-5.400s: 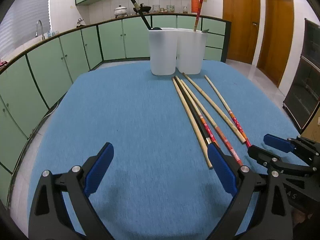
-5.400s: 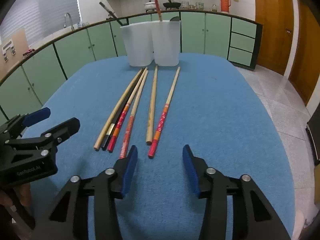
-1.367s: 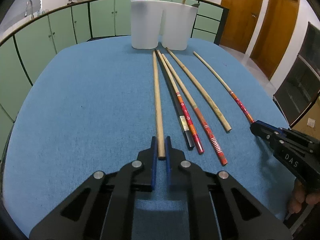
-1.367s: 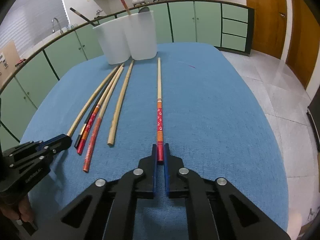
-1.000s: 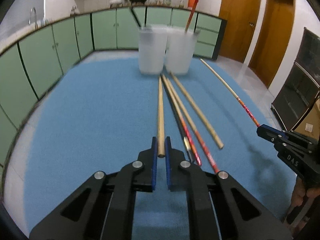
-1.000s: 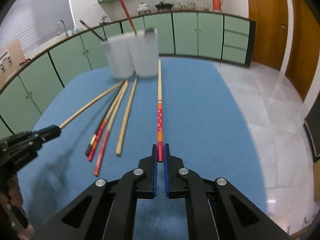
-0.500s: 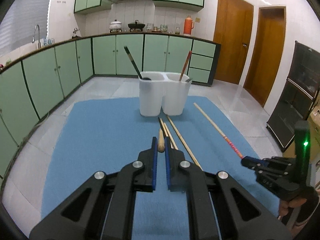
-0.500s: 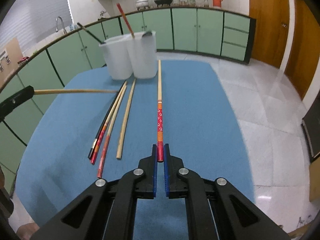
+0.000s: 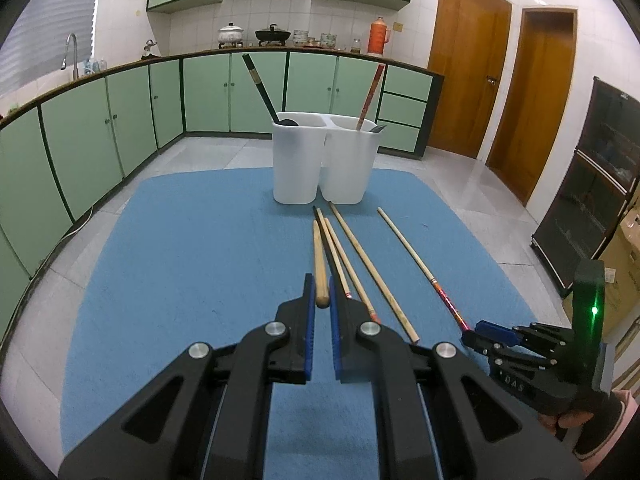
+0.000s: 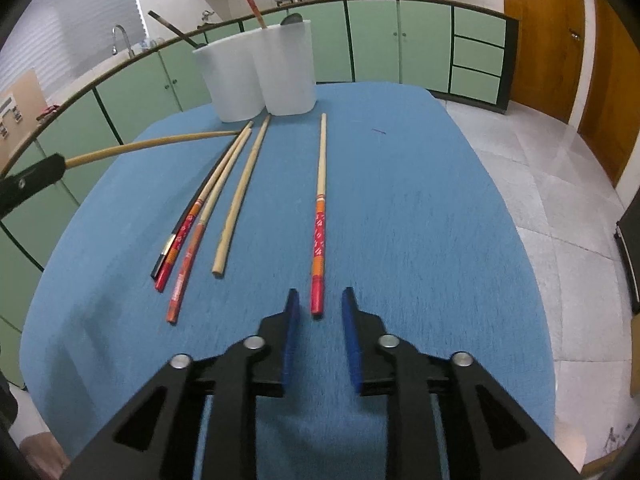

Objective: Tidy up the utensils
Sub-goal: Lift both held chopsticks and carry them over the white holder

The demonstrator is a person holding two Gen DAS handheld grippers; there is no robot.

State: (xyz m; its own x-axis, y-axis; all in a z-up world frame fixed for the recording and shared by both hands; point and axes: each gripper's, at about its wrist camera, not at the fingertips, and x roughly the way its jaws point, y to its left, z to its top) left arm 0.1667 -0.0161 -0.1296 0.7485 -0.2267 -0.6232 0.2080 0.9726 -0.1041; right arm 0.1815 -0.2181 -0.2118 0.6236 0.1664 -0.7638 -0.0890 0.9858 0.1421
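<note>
Left wrist view: the left gripper (image 9: 321, 312) has its blue pads (image 9: 308, 320) pressed onto the butt end of a plain wooden chopstick (image 9: 319, 264), which points away toward the white holder and is lifted clear of the cloth. Low on the right of this view is the right gripper (image 9: 476, 330), seen from the side in a person's hand (image 9: 576, 416). White letters on its black body read roughly "DAS"; a green light glows on the block above it.

Right wrist view: the right gripper (image 10: 320, 312) has just been opening. Its jaws now stand a little apart, and the red end of a red-patterned chopstick (image 10: 319, 216) lies on the cloth between the blue tips, touching neither pad. That chopstick runs straight away from the gripper toward the holder.

To its left on the blue tablecloth (image 10: 420, 208) lie four more sticks in a loose fan: a bare wooden chopstick (image 10: 240, 196), two red-ended chopsticks (image 10: 192, 240) and a black chopstick (image 10: 180, 228) with a gold band. Their far tips gather near the holder's base.

At the far end of the cloth stands the white two-compartment holder (image 9: 324, 164). A black utensil (image 9: 260, 84) leans out of its left compartment, and a red chopstick (image 9: 370, 96) leans out of its right one.

Beyond are green kitchen cabinets (image 9: 200, 92).
</note>
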